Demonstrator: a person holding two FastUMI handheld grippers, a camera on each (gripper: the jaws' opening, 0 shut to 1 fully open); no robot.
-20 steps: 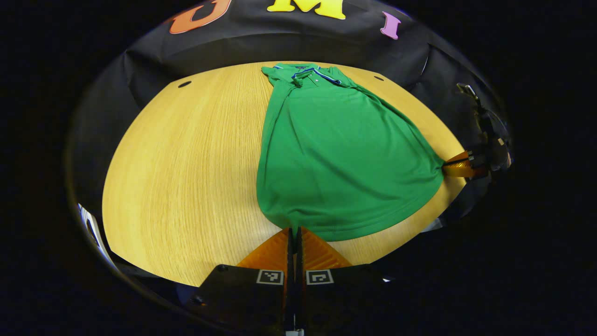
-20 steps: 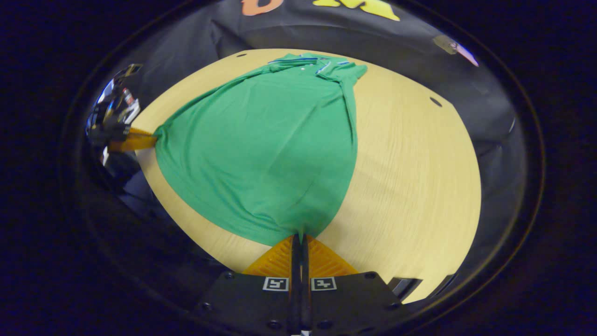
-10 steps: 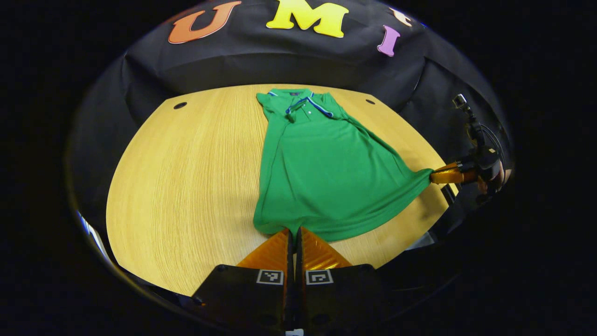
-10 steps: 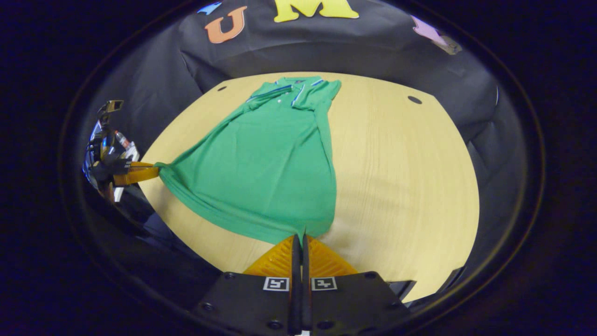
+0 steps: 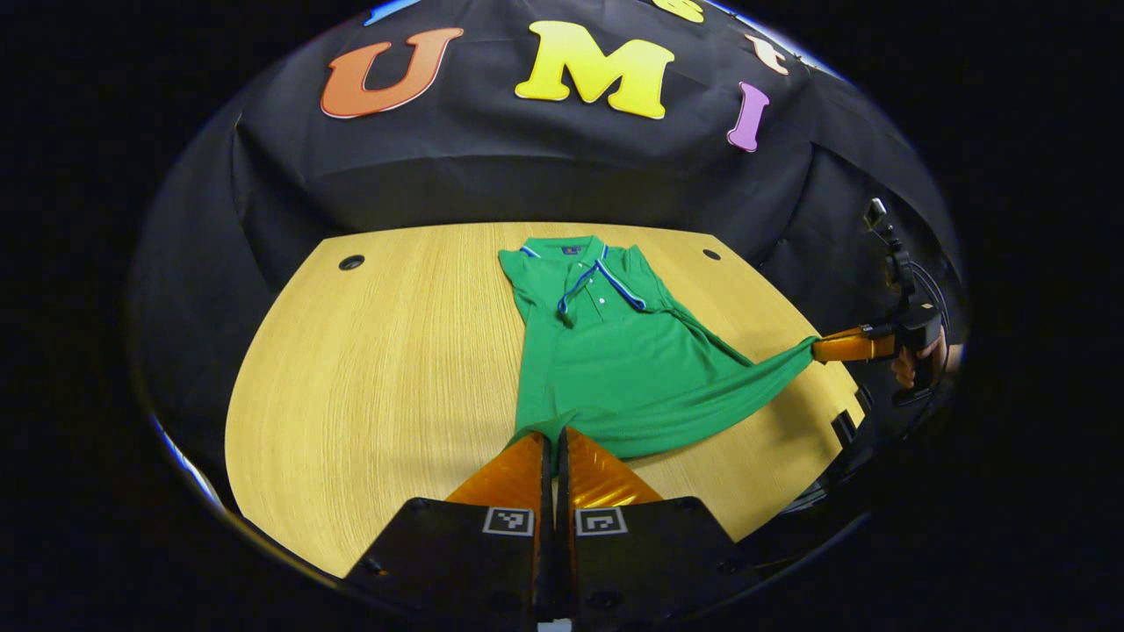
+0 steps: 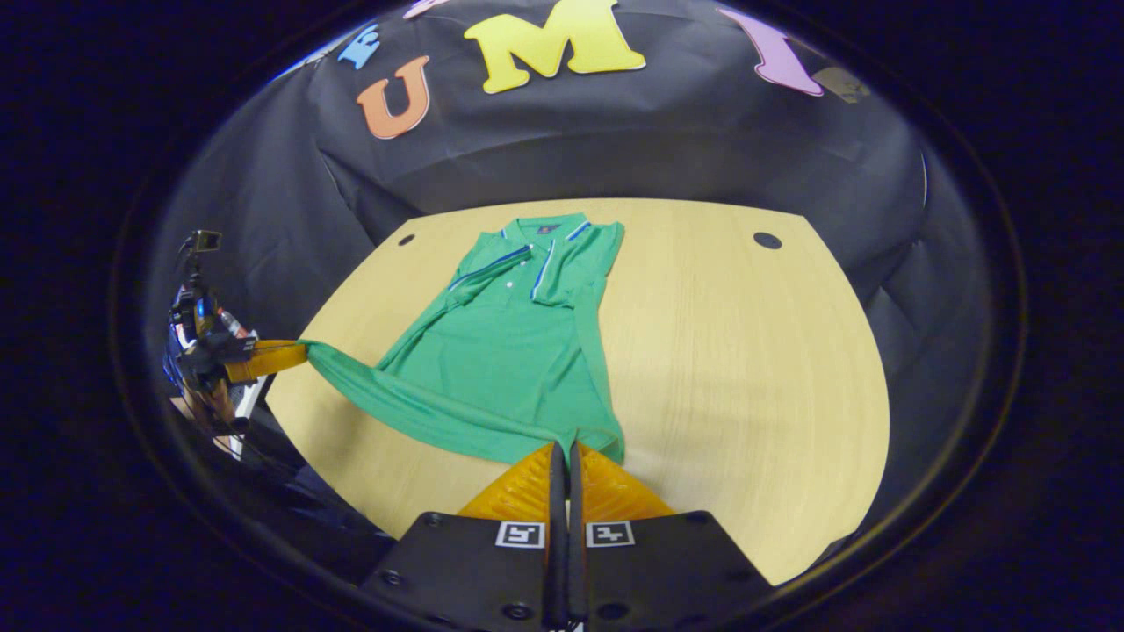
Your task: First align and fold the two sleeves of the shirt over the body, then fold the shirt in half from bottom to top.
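Green polo shirt (image 5: pixel 615 351) with blue-and-white collar trim lies collar-far on the round light wooden table (image 5: pixel 378 369), front up, buttons showing. Sleeves look already folded in: the upper body is a narrow strip with straight side edges and no sleeve sticks out on either side, so I judge the sleeve step done. Bottom-to-top fold is under way, not finished.

Left gripper (image 5: pixel 551 436) has its fingers pressed together on the near-left hem corner; a small lip of green cloth curls over the fingertips. Right gripper (image 6: pixel 563 449) is likewise clamped shut on the other hem corner, cloth pinched right at the tips. In the left gripper view the right gripper (image 5: pixel 821 348) appears far off at the table's right edge, with the hem stretched taut to it as a long green band; a hand (image 5: pixel 918 362) holds it. In the right gripper view the left gripper (image 6: pixel 294 353) sits at the table's left edge, same band running to it.

Hem is lifted off the table and pulled wide between the two grippers; the collar end rests flat on the wood. Hem is well short of the collar.

Left to do, by my reading: carry both corners forward over the body, lay hem on the shoulders, release. Risk: uneven pull skews the fold or drags the collar end.
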